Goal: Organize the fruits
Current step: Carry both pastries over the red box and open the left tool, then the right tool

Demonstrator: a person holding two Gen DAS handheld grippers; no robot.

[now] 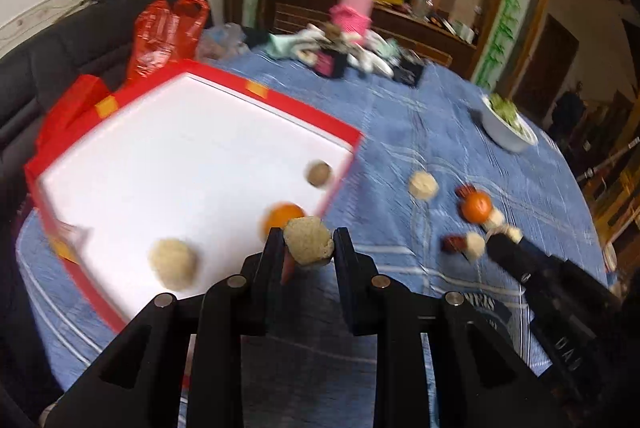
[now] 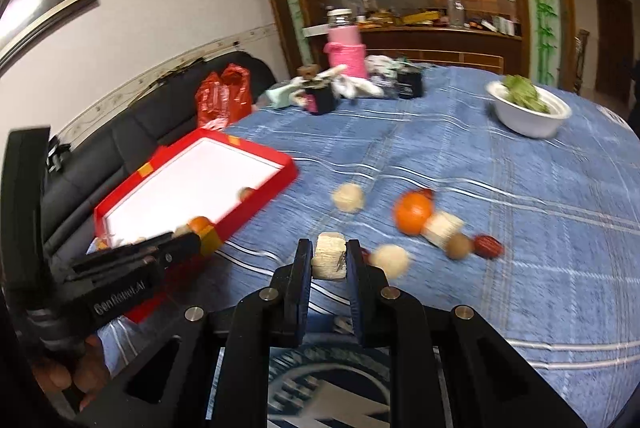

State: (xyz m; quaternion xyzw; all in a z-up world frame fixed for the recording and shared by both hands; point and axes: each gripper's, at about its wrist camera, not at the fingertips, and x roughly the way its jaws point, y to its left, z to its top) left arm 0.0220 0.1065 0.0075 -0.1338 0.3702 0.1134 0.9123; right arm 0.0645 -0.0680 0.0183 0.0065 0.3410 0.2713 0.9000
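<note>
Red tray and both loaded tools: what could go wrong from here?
1. The left tool pinches a crumbly beige ball above the red tray near its rim; released early, it may land on the blue tablecloth.
2. An orange lies just beyond that ball, so a drop could knock it.
3. The right tool holds a beige block close to the other tool; they could bump.
</note>
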